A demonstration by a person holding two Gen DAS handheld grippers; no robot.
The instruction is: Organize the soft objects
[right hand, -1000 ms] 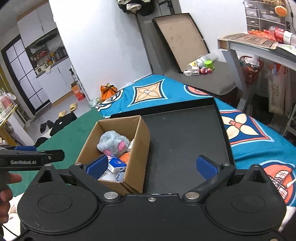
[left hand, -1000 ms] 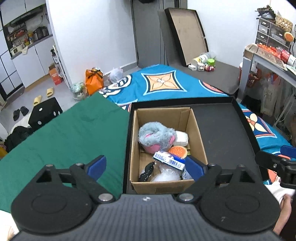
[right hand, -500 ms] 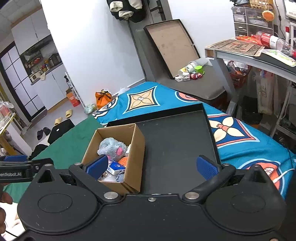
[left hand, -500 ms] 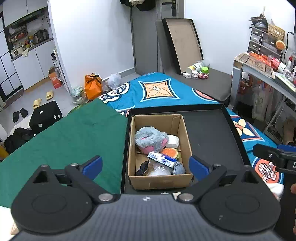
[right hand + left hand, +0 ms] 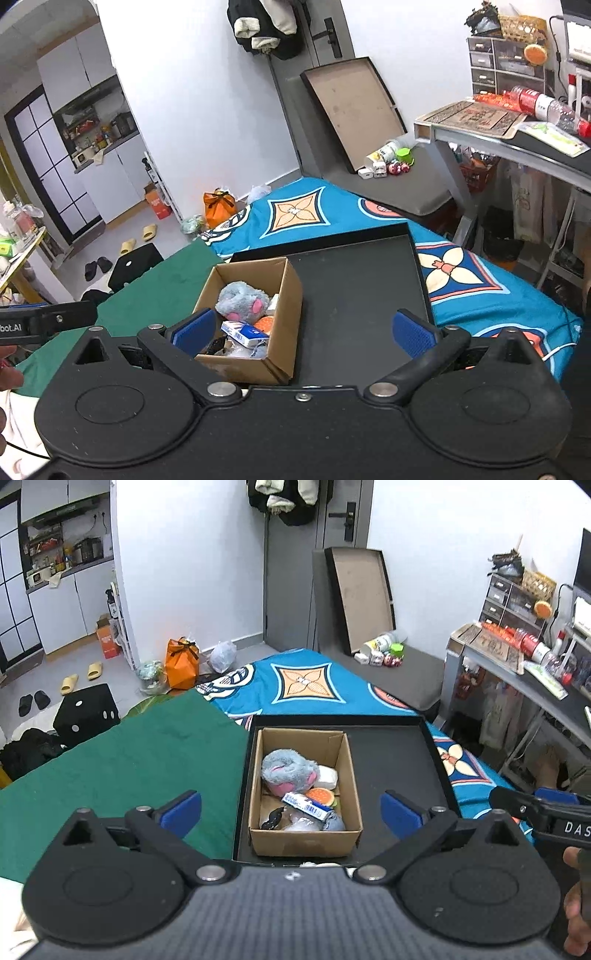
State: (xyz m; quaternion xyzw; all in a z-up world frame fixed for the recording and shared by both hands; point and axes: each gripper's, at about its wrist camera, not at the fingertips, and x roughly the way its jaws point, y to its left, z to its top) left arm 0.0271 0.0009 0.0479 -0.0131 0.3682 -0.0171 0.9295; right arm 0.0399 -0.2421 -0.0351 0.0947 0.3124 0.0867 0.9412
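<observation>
a: left gripper (image 5: 291, 810)?
b: jaws opening, abt as wide as they go. nothing between the 2 blue pads (image 5: 181, 809), nothing held.

a: right gripper (image 5: 302, 331)?
b: also spread wide, empty. 2 blue pads, both bare.

a: where's the soft stuff?
b: all in 1 cardboard box (image 5: 305, 838), straight ahead of the left gripper, below & between its fingers. from the right gripper the box (image 5: 286, 309) sits ahead-left, partly behind its left pad.

a: count inside?
b: 1 grey plush w/ pink patches (image 5: 289, 770) at the far end, 1 white soft block (image 5: 326, 777) beside it on the right, 1 orange round piece (image 5: 321, 796), 1 white-blue packet (image 5: 306, 804) lying across the middle, 1 black item (image 5: 272, 816) near-left, clear plastic bag (image 5: 301, 821) & sth grey-blue (image 5: 334, 822) at the near end. can't tell more under those.

a: box stands on?
b: 1 black tray (image 5: 395, 760), in its left half; right half bare. tray lies on the blue patterned sheet (image 5: 306, 683), 1 green cloth (image 5: 122, 760) to the left of it.

a: other tool visible?
b: yes. right gripper's finger pokes in at the right edge of the left cam, a hand (image 5: 576, 915) under it. left one's at the left edge of the right cam.
</observation>
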